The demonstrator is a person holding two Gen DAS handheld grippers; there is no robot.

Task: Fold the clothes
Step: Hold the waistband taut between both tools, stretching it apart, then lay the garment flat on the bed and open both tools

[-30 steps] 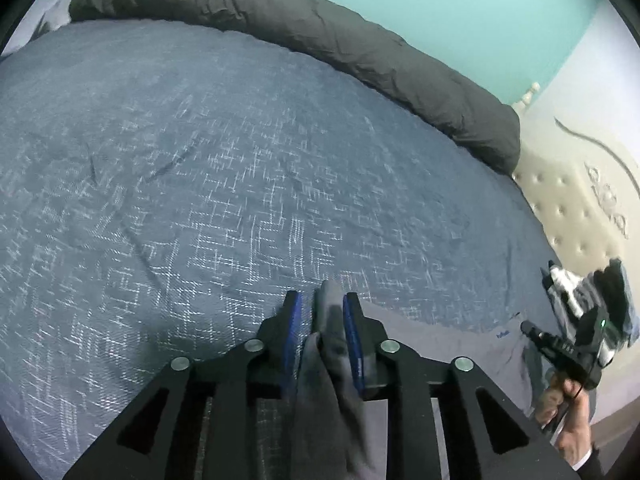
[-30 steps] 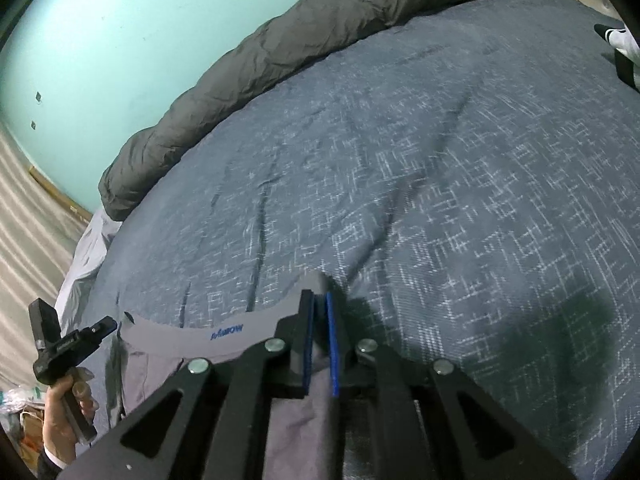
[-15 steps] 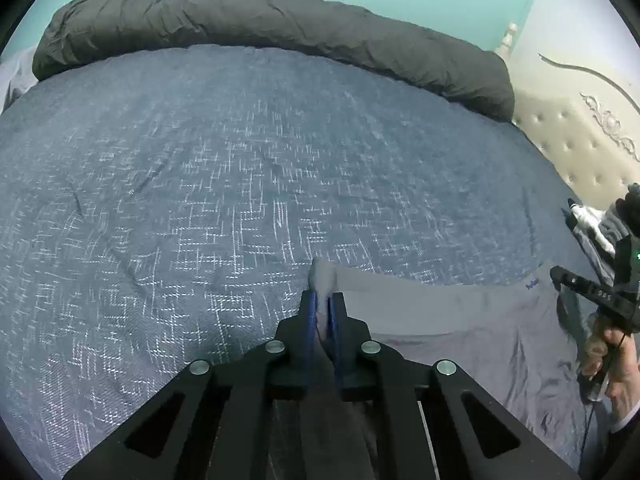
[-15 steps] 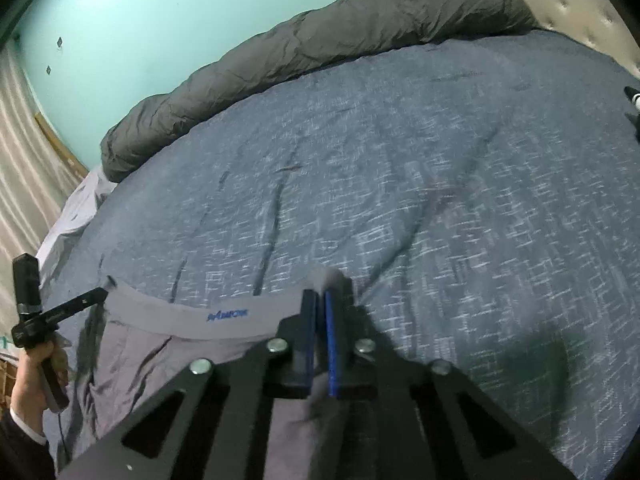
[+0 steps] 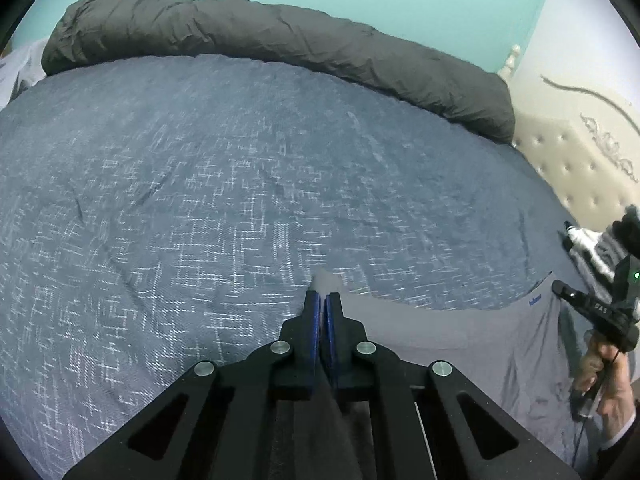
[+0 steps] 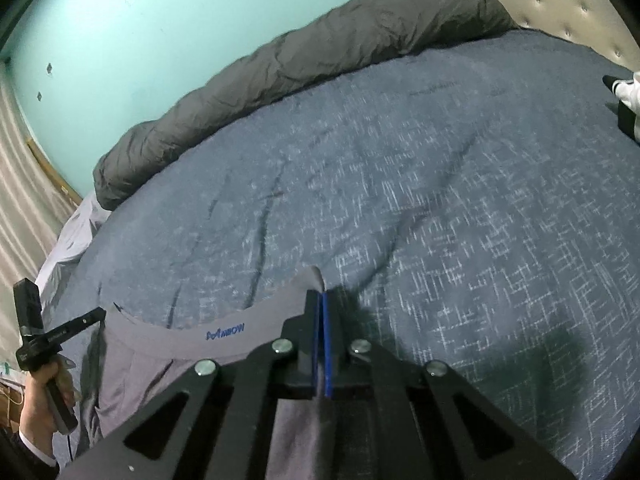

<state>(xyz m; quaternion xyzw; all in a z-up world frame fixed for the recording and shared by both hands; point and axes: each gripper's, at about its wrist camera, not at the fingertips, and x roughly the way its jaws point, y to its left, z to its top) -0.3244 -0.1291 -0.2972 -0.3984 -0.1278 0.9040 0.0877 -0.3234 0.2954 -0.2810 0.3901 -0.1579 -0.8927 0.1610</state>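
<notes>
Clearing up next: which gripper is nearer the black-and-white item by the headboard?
Right. The right gripper grips the waistband near the item; the left gripper grips the waistband's far end.

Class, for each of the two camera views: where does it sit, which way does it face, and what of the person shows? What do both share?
Left wrist: on the left hand-held gripper, facing across the bed; right hand shows.
Right wrist: on the right hand-held gripper, facing across the bed; left hand shows.
Shared: grey garment, duvet.
</notes>
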